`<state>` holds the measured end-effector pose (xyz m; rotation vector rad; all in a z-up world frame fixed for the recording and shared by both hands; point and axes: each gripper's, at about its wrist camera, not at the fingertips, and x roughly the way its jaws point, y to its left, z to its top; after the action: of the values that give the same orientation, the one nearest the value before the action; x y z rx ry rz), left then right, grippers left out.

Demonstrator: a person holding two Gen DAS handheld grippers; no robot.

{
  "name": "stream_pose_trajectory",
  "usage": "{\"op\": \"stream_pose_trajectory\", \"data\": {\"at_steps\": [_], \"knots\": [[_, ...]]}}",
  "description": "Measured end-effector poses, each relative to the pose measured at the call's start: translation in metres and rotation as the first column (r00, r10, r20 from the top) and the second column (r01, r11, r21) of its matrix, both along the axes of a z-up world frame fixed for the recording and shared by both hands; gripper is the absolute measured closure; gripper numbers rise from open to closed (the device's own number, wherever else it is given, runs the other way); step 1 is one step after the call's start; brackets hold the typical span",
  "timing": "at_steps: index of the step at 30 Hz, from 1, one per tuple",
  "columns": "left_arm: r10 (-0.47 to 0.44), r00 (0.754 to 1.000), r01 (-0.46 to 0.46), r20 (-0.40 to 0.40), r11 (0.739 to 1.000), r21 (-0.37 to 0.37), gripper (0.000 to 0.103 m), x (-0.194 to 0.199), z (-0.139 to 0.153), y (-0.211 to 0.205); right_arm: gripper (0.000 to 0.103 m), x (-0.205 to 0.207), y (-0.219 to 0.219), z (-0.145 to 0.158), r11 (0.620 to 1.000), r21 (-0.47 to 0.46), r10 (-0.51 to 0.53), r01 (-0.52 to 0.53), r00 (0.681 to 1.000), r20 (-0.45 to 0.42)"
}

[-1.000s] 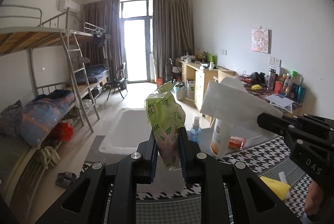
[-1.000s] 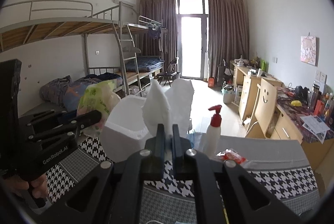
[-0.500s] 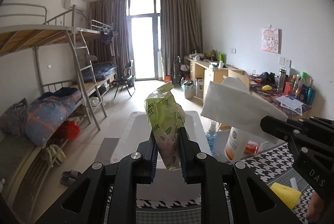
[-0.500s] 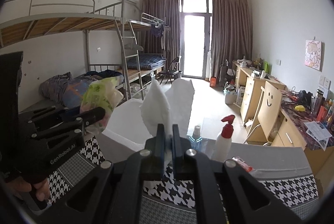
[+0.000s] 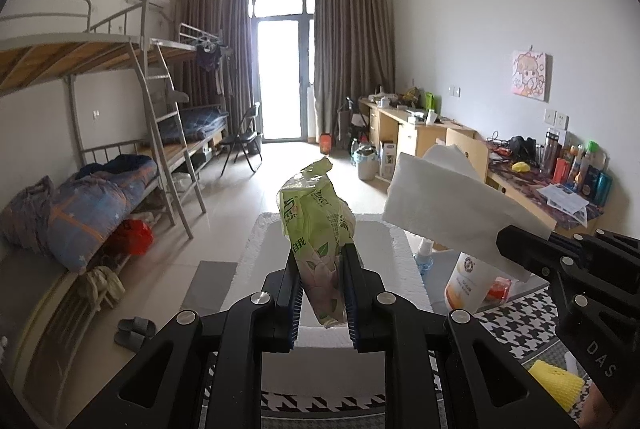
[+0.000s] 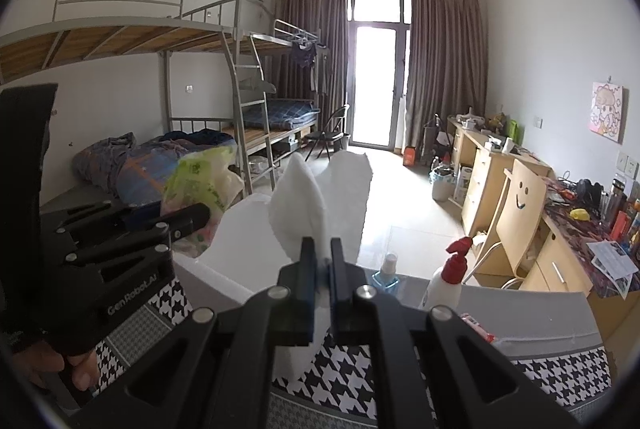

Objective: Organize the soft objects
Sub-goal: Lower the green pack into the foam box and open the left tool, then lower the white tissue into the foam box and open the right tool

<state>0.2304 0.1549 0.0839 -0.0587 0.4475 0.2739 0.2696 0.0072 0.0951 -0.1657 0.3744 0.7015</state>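
Both your hands have carried their loads forward over the white foam box [image 5: 332, 271] on the tabletop [image 6: 532, 373]. Your left gripper [image 5: 320, 293] fingers clamp the green tissue pack [image 5: 316, 225]; your right gripper [image 6: 320, 269] fingers pinch the white tissue [image 6: 320, 197], ready to drop.

box [image 5: 404, 269] on table [image 6: 560, 369] | bottles [image 6: 444, 289] right (just beside)

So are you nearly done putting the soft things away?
Not yet. Nothing is visibly put away so far. The left gripper holds a green tissue pack and the right gripper pinches a white tissue, both near the white foam box. A yellow sponge still waits on the table.
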Motion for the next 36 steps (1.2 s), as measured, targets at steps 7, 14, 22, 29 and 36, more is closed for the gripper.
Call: {"op": "stream_pose_trajectory", "data": {"at_steps": [7,14,22,29,36], "knots": [[-0.001,0.999,0.001,-0.036,1.0,0.003,0.083,0.017,-0.005,0.003,0.095,0.008,0.009,-0.004,1.0,-0.011,-0.004,0.004,1.0,-0.025],[-0.02,0.997,0.018,-0.071,0.999,-0.03,0.083,0.03,-0.011,0.01,0.095,0.015,0.012,-0.006,1.0,-0.022,-0.016,0.015,0.999,-0.036],[-0.037,0.992,0.029,-0.123,0.998,-0.064,0.083,0.048,-0.023,0.018,0.095,0.024,0.019,-0.011,0.999,-0.046,-0.024,0.022,0.998,-0.056],[-0.063,0.985,0.05,-0.16,0.995,-0.085,0.072,0.058,-0.035,0.024,0.095,0.03,0.021,-0.013,0.998,-0.053,-0.039,0.035,0.997,-0.067],[-0.018,0.993,0.008,-0.119,0.997,-0.081,0.021,0.049,-0.028,0.029,0.095,0.034,0.022,-0.013,0.998,-0.055,-0.044,0.04,0.996,-0.076]]}}
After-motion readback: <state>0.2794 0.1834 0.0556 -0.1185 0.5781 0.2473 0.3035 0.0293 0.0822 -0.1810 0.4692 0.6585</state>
